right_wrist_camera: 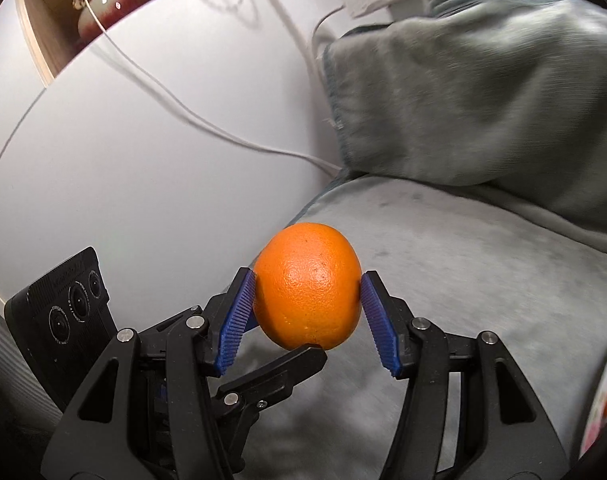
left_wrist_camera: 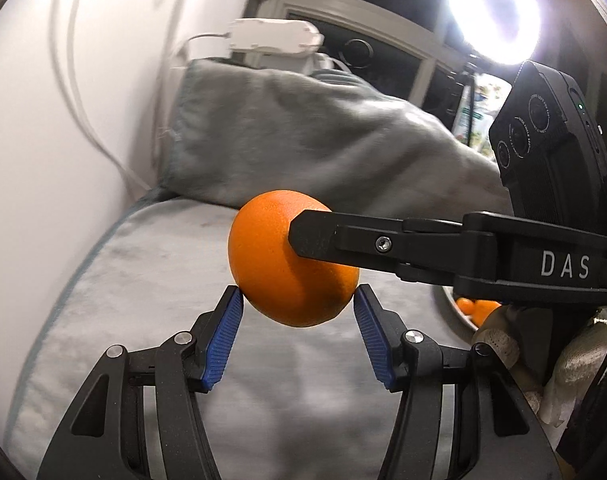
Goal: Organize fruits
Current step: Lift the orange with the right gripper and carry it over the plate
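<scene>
Orange (left_wrist_camera: 279,264) hangs in the air above a grey cushion (left_wrist_camera: 123,300), pinched by both claws at once. In the left wrist view, the left claw (left_wrist_camera: 298,300) presses its blue pads (left_wrist_camera: 223,340) on the lower flanks of the fruit, one on each side, while a black finger of the right claw (left_wrist_camera: 315,236) crosses in from the right and lies against the near face. Judged from this double grip, the fruit is mid-transfer between hands, both holding so that it cannot drop before one lets go. A rumpled grey blanket (left_wrist_camera: 323,140) lies behind, a ring light (left_wrist_camera: 493,12) glares at upper right, and a metal bowl (left_wrist_camera: 463,312) holding more oranges shows partly under the right claw; it is likely the destination. In the right wrist view, the right claw (right_wrist_camera: 308,300) pinches the orange (right_wrist_camera: 307,284) at its widest girth with both ribbed pads (right_wrist_camera: 239,320) in contact, and a finger of the left claw (right_wrist_camera: 287,368) touches the underside. A white cable (right_wrist_camera: 183,112) trails across the white wall (right_wrist_camera: 143,160).
</scene>
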Motion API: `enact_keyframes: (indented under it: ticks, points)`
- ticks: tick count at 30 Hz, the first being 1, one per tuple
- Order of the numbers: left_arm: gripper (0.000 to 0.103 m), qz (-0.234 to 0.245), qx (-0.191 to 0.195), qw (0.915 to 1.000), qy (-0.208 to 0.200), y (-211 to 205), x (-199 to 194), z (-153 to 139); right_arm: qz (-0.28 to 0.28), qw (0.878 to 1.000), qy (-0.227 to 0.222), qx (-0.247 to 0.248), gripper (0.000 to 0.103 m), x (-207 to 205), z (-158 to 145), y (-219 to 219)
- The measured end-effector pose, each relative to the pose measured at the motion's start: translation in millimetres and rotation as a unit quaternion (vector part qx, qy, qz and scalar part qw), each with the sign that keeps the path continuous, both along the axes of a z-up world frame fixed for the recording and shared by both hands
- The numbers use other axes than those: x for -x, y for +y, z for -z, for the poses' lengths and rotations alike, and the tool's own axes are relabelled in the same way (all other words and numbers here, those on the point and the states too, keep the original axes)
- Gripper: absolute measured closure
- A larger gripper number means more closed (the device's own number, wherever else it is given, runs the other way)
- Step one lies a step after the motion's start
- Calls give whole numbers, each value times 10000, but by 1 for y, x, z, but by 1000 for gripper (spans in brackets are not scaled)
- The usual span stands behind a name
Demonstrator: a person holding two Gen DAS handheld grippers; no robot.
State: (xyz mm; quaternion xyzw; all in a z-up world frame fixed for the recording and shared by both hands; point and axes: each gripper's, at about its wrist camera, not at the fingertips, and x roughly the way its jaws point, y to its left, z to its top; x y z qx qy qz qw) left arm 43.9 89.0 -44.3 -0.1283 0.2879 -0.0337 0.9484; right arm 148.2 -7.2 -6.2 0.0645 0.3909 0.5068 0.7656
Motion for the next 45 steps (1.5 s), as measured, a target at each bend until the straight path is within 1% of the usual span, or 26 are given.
enact_keyframes:
  ticks: [6, 16, 32, 45]
  points:
    - [46, 372, -40, 9993, -36, -31, -4, -6, 361, 9993, -100, -14, 45, 3, -1, -43]
    - [46, 868, -101, 9962, -50, -74, -13, -11, 809, 9966, -178, -11, 45, 4, -3, -100]
    - [46, 1521, -160, 9882, 11, -132, -39, -11, 1425, 9897, -155, -7, 45, -7, 2, -165]
    - [46, 1929, -136, 9809, 206, -173, -67, -6, 1832, 9831, -1, -23, 45, -25, 16, -212]
